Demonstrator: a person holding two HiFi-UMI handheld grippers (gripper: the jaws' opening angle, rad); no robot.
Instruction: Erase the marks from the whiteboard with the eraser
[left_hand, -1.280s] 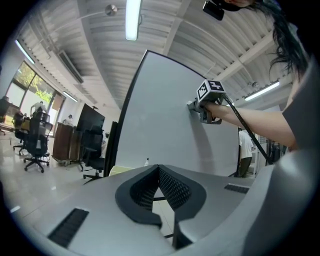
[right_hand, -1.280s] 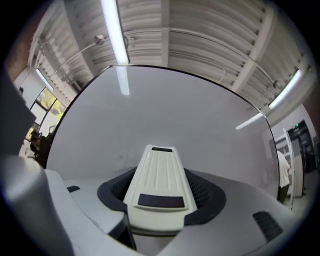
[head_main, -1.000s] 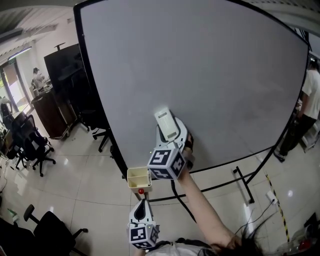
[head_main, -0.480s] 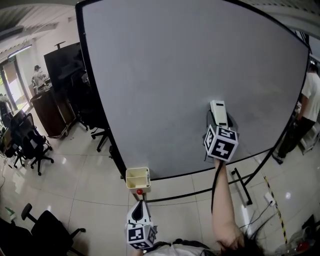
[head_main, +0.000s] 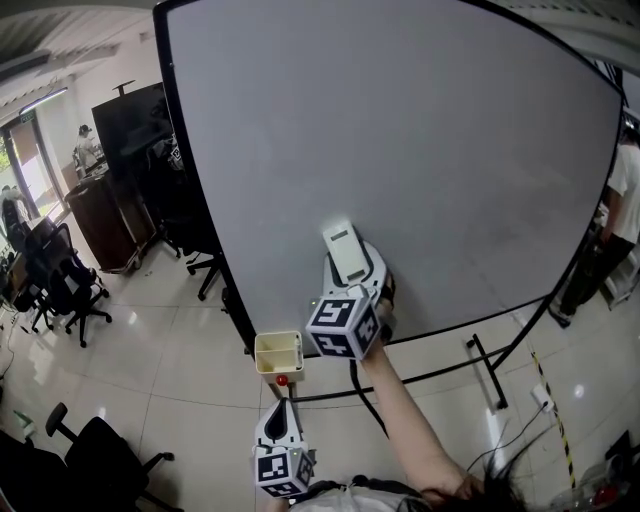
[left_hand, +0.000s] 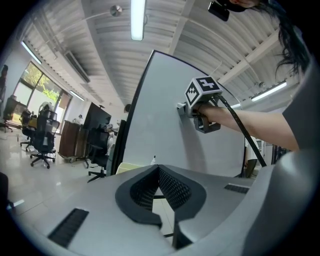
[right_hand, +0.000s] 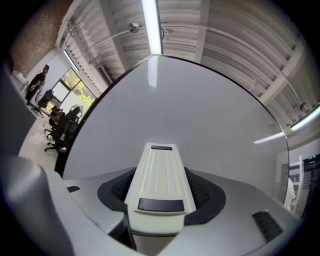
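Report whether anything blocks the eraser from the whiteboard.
Nothing visible does. The right tongs hold the eraser against the lower part of the whiteboard, with no object between them.

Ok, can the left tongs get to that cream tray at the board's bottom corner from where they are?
Probably yes. The left tongs hang shut and empty just below the cream tray, pointing up at it, with only a small red object between. They would need to open first.
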